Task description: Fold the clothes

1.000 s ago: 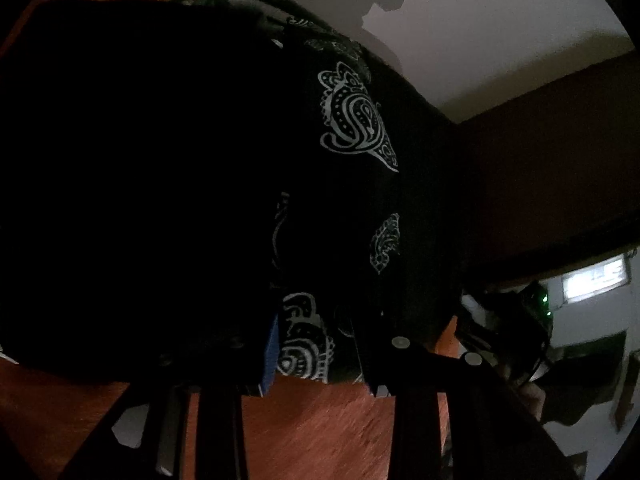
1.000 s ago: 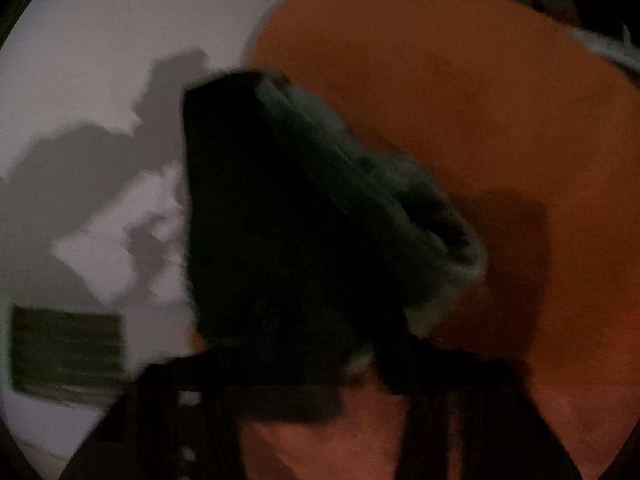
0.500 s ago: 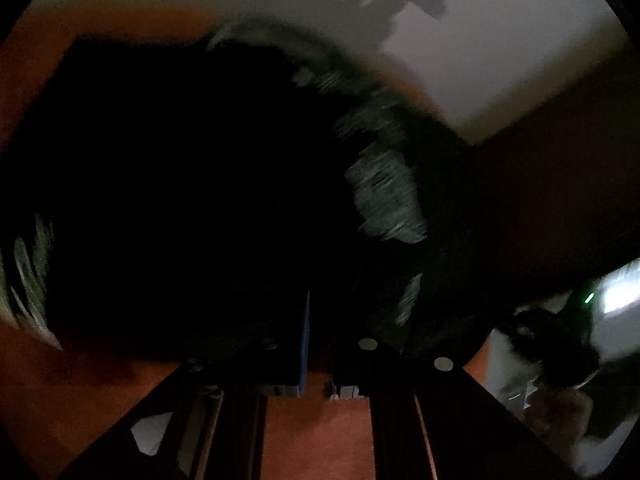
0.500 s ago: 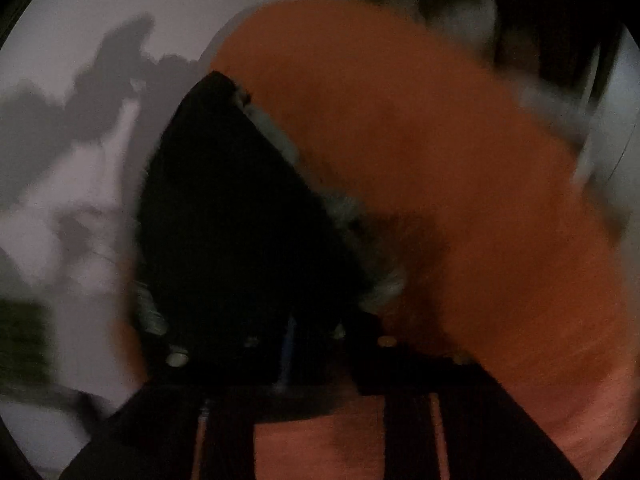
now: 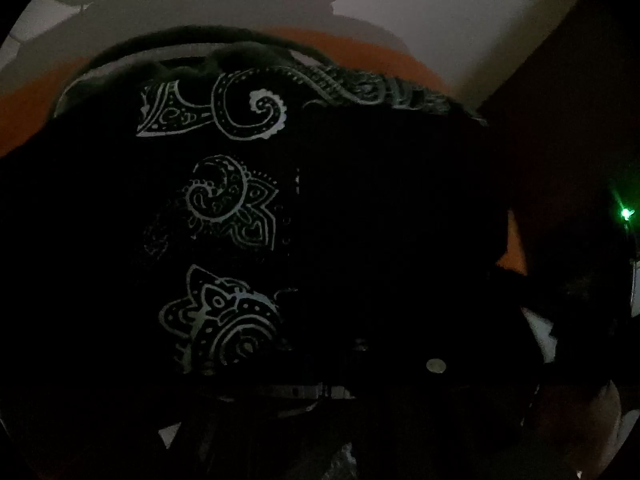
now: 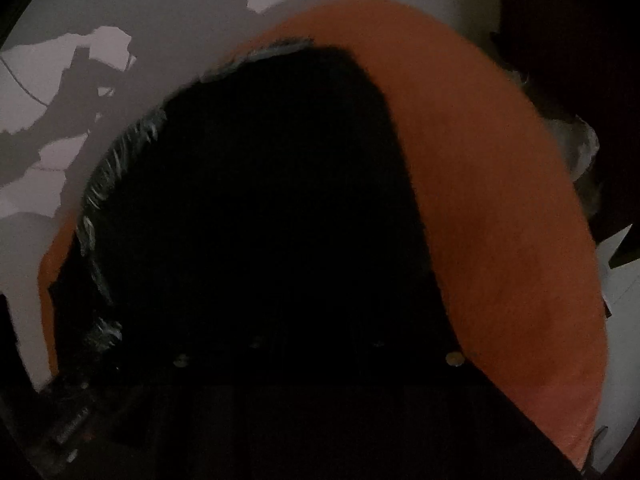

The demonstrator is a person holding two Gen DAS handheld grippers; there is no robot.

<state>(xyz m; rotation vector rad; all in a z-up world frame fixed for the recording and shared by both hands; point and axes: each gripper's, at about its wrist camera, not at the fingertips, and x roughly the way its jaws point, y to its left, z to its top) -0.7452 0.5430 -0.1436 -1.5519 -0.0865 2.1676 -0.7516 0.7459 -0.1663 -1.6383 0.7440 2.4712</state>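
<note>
Midway, seemingly: pinching black paisley garment in shut left gripper; closing right gripper on its dark edge, draping just ahead over orange surface; folding remaining.

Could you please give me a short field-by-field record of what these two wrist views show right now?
garment: black cloth with white paisley print, filling most of both views
surface: orange cover beneath the cloth
backdrop: pale wall with cast shadows
left tool: shut; fingertips lost in the dark cloth, hold not visible
right tool: jaws closing; fingertips hidden in dark cloth, grip unclear
lighting: very dim
other: green light at the right edge
</note>
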